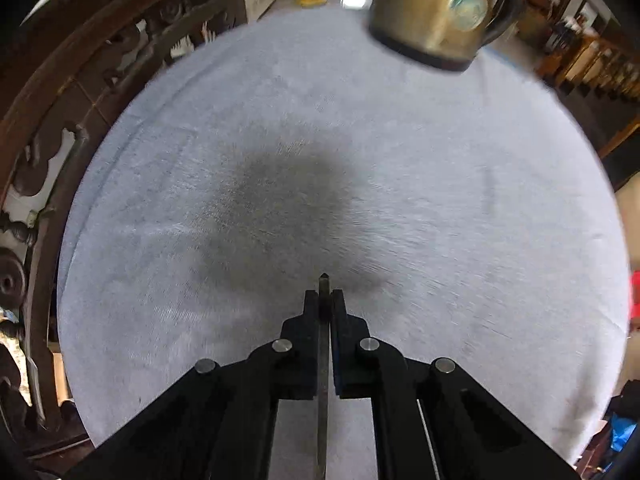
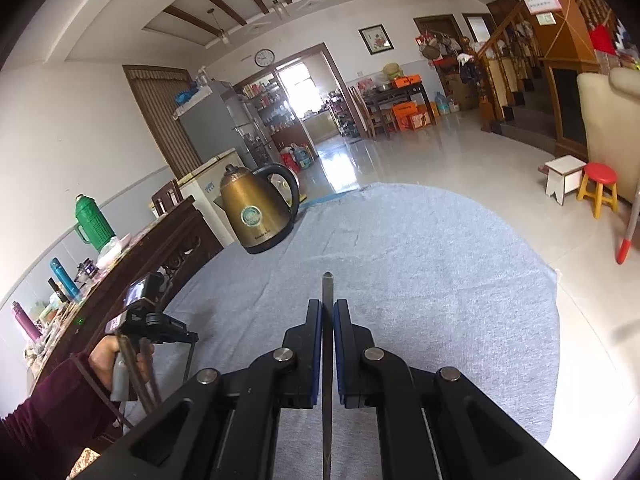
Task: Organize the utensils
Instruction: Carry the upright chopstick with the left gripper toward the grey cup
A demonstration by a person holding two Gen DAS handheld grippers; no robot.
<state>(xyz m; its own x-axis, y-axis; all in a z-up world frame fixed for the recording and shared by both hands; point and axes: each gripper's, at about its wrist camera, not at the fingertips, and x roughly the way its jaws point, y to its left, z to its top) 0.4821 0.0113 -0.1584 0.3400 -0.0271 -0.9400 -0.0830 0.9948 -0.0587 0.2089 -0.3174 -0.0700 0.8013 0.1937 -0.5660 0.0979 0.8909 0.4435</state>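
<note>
Two tongs, each pinching one thin dark utensil.

My left gripper (image 1: 324, 300) clamps a slim utensil (image 1: 323, 284), tip poking past the pads; my right gripper (image 2: 327, 308) clamps a second utensil (image 2: 327, 288) likewise. One brass kettle (image 2: 256, 212) stands ahead-left on the pale blue cloth (image 2: 420, 280); tiled room beyond.

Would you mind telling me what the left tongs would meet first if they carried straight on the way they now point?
Most likely the grey cloth itself: the left tongs angle steeply down at bare fabric. The brass kettle stands well beyond and off to the right.
</note>
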